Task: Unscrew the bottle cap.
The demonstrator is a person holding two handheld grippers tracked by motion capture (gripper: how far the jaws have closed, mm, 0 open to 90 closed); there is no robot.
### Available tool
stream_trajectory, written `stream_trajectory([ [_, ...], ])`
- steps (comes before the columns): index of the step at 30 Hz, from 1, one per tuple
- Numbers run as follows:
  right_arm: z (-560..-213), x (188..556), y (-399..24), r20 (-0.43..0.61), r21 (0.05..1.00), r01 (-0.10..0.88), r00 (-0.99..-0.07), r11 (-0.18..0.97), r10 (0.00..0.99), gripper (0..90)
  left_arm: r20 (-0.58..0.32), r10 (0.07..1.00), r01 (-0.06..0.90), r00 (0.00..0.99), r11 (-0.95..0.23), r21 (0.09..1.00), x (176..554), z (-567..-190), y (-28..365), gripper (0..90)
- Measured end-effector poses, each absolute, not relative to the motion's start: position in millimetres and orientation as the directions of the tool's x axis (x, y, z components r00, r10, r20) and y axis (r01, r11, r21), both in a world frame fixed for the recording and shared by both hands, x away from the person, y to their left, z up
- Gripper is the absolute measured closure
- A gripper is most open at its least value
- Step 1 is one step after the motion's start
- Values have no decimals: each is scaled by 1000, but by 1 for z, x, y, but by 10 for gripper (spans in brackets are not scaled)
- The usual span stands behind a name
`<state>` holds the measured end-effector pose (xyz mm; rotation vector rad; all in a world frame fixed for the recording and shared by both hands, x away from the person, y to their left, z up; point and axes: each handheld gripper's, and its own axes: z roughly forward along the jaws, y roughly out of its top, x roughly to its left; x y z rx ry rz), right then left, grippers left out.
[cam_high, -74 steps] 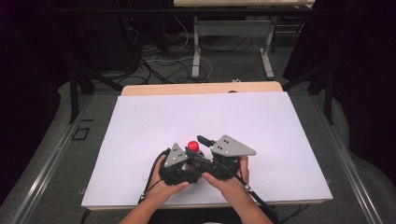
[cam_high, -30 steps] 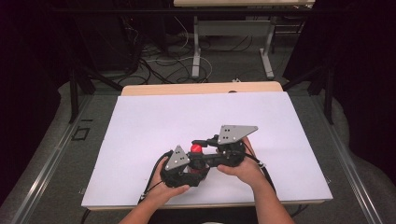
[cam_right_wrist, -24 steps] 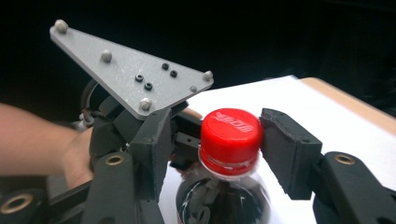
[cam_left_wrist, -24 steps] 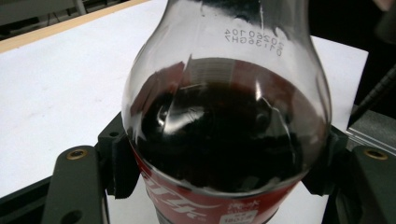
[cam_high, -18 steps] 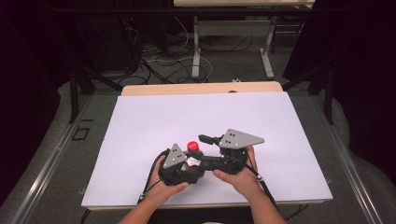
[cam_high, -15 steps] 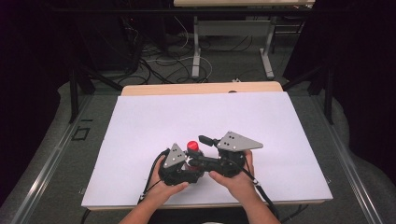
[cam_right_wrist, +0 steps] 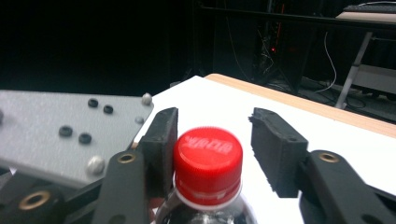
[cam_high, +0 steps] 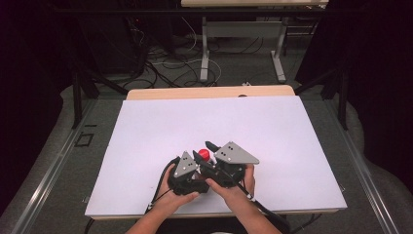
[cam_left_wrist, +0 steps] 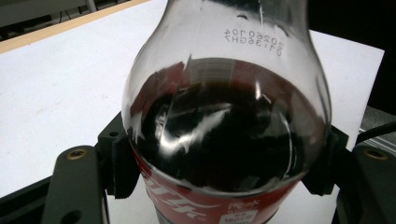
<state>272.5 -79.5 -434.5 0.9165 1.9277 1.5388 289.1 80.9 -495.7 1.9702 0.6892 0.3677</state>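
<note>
A cola bottle [cam_left_wrist: 224, 140] with a red label and a red cap [cam_right_wrist: 208, 158] stands near the front of the white table top [cam_high: 243, 122]. My left gripper [cam_left_wrist: 224, 163] is shut on the bottle's body, one pad pressed against each side. My right gripper [cam_right_wrist: 215, 120] sits around the cap [cam_high: 203, 154]. Its left pad touches the cap, and a gap remains at the right pad. Its jaws have just been closing with the cap between them. In the high view both hands hold the grippers close together, the right gripper [cam_high: 203, 150] above the left gripper [cam_high: 191, 171].
A wooden strip [cam_high: 209, 92] borders the table's far edge. Beyond it are table legs and loose cables [cam_high: 195, 63] on the floor. Black cables trail from both grippers over the front edge.
The right gripper has shifted a little to the left and nearer to the person, staying at the cap. The left gripper and the bottle have kept still.
</note>
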Motion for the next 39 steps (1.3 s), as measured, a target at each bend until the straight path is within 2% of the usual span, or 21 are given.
stream_trajectory([
  [4, -433, 269, -82, 27, 971, 194, -669, 139, 743, 604, -30, 610, 310, 792, -358, 881, 289, -495, 82, 297],
  [6, -434, 270, -83, 26, 973, 188, -674, 136, 739, 604, -30, 607, 308, 794, -359, 881, 289, -495, 82, 297],
  [7, -433, 273, -86, 4, 973, 164, -714, 162, 700, 607, -33, 605, 310, 795, -359, 880, 289, -495, 82, 297],
  [9, -433, 275, -88, -5, 973, 155, -730, 173, 684, 608, -34, 603, 309, 797, -359, 881, 289, -495, 83, 297],
  [10, -433, 278, -90, -11, 973, 142, -756, 180, 654, 608, -36, 598, 306, 801, -357, 883, 289, -495, 83, 296],
  [11, -430, 287, -97, -20, 968, 125, -822, 215, 569, 609, -40, 593, 307, 804, -357, 882, 289, -495, 84, 296],
  [12, -430, 287, -97, -20, 968, 125, -822, 215, 569, 609, -38, 587, 304, 809, -363, 881, 288, -495, 84, 296],
  [14, -428, 303, -108, 12, 965, 120, -907, 231, 421, 611, -40, 574, 296, 818, -360, 885, 288, -495, 84, 297],
  [15, -428, 308, -111, 11, 966, 105, -929, 235, 370, 611, -36, 565, 290, 824, -366, 884, 288, -494, 83, 296],
  [16, -428, 308, -111, 11, 966, 105, -929, 235, 370, 611, -32, 559, 283, 829, -368, 886, 287, -495, 83, 296],
  [18, -428, 320, -119, 28, 965, 92, -967, 245, 252, 612, -48, 543, 289, 838, -369, 884, 287, -495, 82, 296],
  [19, -428, 320, -119, 28, 965, 92, -967, 245, 252, 612, -44, 537, 285, 842, -375, 882, 287, -495, 82, 296],
  [20, -429, 325, -122, 25, 964, 76, -980, 254, 199, 612, -41, 538, 282, 842, -376, 883, 287, -496, 81, 297],
  [24, -428, 328, -124, 14, 961, 60, -986, 271, 168, 613, -42, 528, 280, 848, -379, 882, 287, -496, 81, 297],
  [31, -426, 324, -123, -10, 961, 37, -986, 274, 169, 614, -49, 502, 269, 863, -376, 887, 288, -495, 82, 298],
  [36, -426, 325, -122, 18, 965, 69, -980, 253, 200, 604, -56, 524, 284, 850, -366, 886, 288, -494, 83, 298],
  [38, -425, 321, -121, 38, 966, 102, -965, 238, 260, 499, -52, 536, 285, 842, -361, 888, 289, -495, 84, 297],
  [39, -423, 319, -121, 44, 968, 109, -960, 225, 275, 487, -49, 543, 286, 838, -362, 887, 289, -495, 85, 297],
])
